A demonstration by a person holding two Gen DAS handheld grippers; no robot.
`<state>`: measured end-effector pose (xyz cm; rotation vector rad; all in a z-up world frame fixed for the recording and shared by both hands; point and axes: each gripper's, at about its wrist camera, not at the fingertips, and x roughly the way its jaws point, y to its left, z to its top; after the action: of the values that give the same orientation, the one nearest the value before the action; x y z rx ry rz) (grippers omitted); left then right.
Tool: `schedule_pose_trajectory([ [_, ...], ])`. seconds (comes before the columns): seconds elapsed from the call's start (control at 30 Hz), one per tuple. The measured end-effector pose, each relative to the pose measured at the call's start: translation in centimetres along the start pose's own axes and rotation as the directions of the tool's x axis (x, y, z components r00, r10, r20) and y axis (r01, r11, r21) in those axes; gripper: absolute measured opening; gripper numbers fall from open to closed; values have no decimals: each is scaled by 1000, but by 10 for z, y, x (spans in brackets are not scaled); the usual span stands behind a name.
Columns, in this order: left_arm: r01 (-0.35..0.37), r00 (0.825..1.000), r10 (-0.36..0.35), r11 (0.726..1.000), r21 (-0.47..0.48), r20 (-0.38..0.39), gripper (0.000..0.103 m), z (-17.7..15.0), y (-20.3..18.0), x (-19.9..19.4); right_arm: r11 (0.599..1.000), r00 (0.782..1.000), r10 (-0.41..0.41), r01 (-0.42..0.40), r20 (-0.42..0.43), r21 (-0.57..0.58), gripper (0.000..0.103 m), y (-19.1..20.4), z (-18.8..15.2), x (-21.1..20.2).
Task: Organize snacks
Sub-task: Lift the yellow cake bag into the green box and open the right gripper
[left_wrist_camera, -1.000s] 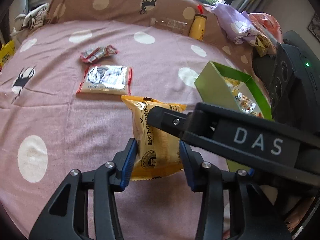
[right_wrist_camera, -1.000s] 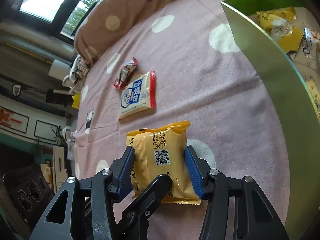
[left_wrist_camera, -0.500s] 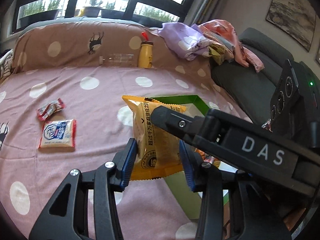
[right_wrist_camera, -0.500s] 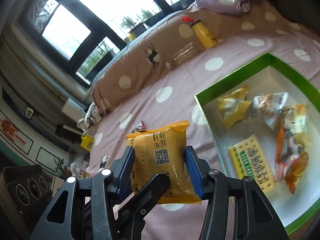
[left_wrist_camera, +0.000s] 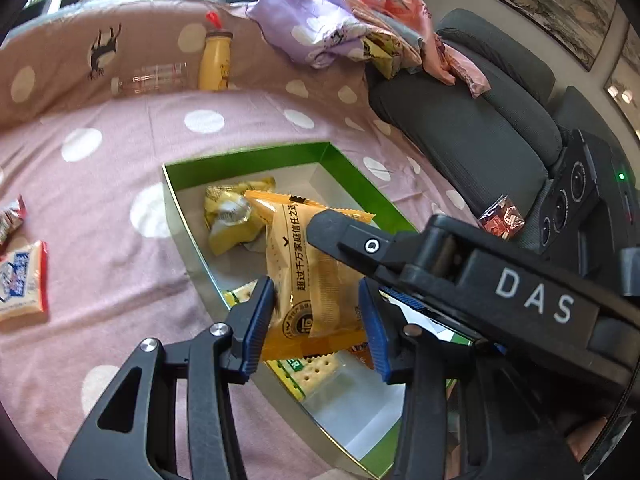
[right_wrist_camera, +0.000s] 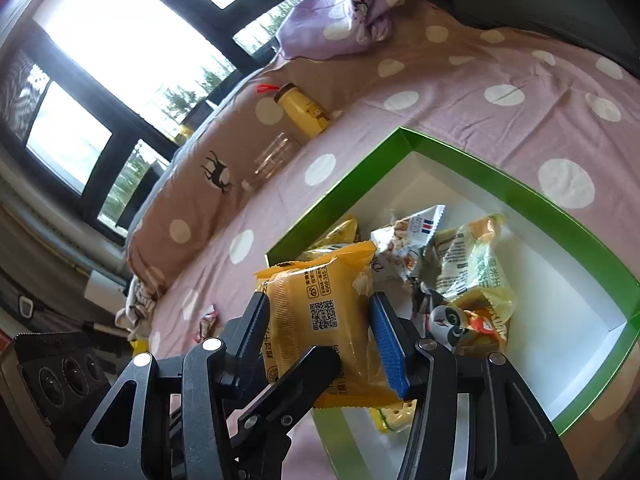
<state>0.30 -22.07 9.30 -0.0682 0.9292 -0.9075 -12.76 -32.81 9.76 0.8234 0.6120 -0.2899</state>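
An orange snack packet [left_wrist_camera: 308, 276] hangs above the green box [left_wrist_camera: 248, 158], held from two sides. My left gripper [left_wrist_camera: 316, 324] is shut on its lower part, blue pads against both edges. A finger of my right gripper [left_wrist_camera: 352, 240] crosses in front of it. In the right wrist view my right gripper [right_wrist_camera: 320, 340] is shut on the same packet [right_wrist_camera: 320, 300], over the near corner of the box [right_wrist_camera: 480, 160]. A left gripper finger [right_wrist_camera: 304, 372] lies across the packet's lower half. Several snack packs [right_wrist_camera: 468, 264] lie in the box, among them a cracker pack [left_wrist_camera: 316, 372].
On the pink dotted bedspread left of the box lie a blue-and-white packet [left_wrist_camera: 20, 280] and a small red packet [left_wrist_camera: 10, 216]. A yellow bottle [left_wrist_camera: 216, 60] and a clear bottle [left_wrist_camera: 152, 78] rest against the back cushion. A grey sofa [left_wrist_camera: 460, 120] with clothes [left_wrist_camera: 340, 28] stands to the right.
Both grippers carried the orange packet to the right, from over the bare bedspread to above the green box. The grip on it looks the same.
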Motion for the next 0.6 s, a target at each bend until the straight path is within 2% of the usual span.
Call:
schedule_pose_trajectory([
  [0.2,13,1000,-14,999,-33,-18,43,-6,0,3,999,999,-38,38,-29,12,55,-7,-2,7],
  [0.4,2,1000,-1,999,-38,23,48,-10,1,-18,999,999,-51,51,3,-7,55,-3,-4,2],
  [0.47,-31,998,33,999,-42,61,55,-13,7,-35,998,998,-54,55,12,-20,62,0,-4,1],
  [0.53,-85,992,90,995,-54,85,67,-12,17,-51,998,999,-45,45,21,-35,70,3,-6,0],
  [0.6,-133,982,143,987,-86,125,69,-11,32,-70,998,999,-33,34,21,-52,74,8,-7,0],
])
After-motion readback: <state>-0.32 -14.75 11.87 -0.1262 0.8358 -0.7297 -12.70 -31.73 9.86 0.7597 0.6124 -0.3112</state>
